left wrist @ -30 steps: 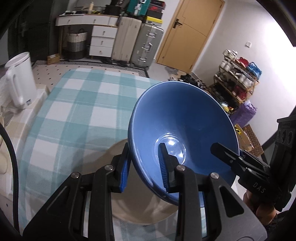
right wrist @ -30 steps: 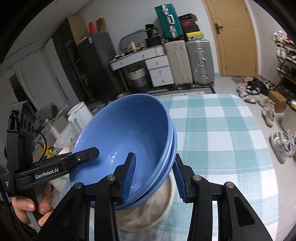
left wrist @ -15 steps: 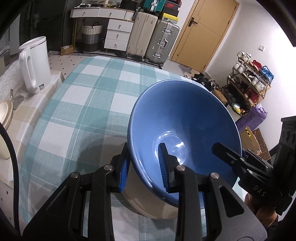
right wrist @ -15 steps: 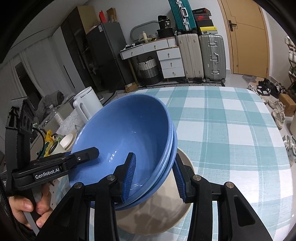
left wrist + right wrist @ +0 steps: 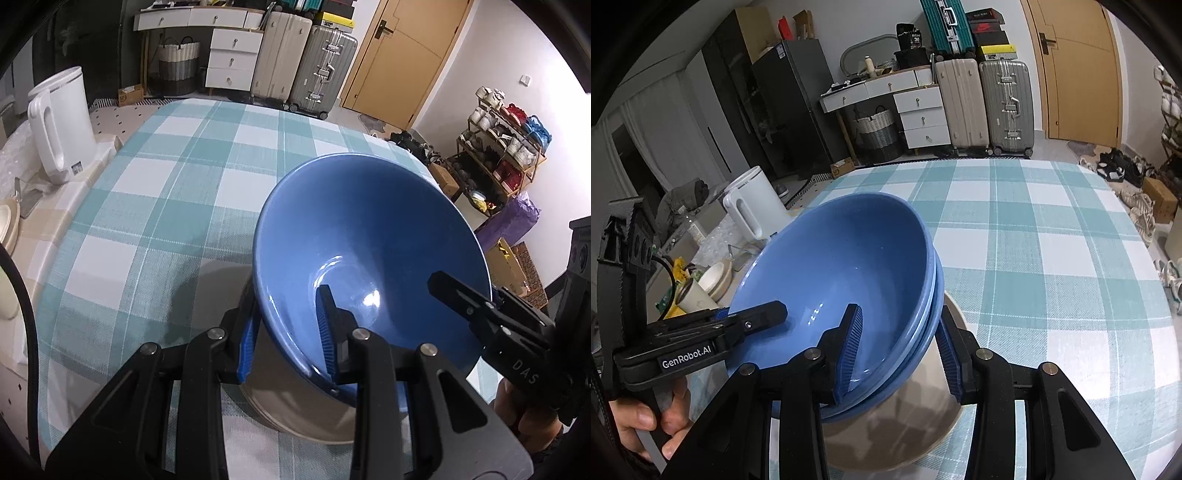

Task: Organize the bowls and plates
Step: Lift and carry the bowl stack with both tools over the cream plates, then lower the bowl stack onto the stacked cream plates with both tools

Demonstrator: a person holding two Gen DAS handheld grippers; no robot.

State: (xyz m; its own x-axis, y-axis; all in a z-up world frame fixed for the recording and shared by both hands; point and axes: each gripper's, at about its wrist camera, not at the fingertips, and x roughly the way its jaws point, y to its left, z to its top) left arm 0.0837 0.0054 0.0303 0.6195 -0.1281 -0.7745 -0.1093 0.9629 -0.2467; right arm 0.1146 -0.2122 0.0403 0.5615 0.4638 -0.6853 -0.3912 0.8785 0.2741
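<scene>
A stack of blue bowls (image 5: 369, 236) (image 5: 849, 266) is held between both grippers, close above a stack of beige plates (image 5: 303, 413) (image 5: 905, 424) on the checked tablecloth. My left gripper (image 5: 288, 339) is shut on the bowls' near rim, one finger inside, one outside. My right gripper (image 5: 897, 354) is shut on the opposite rim in the same way. Each gripper shows in the other's view: the right one (image 5: 480, 314) and the left one (image 5: 738, 325). The bowls hide most of the plates.
A white kettle (image 5: 59, 125) (image 5: 753, 206) stands on a side counter to the left with cups (image 5: 698, 291) and a beige dish (image 5: 7, 225). Suitcases (image 5: 306, 70), drawers and a door are beyond the table (image 5: 184, 155); a shoe rack (image 5: 506, 147) is at right.
Both grippers have lowered the blue bowls toward the beige plates and tilted downward. The table now fills more of both views. The grip on the bowls is unchanged.
</scene>
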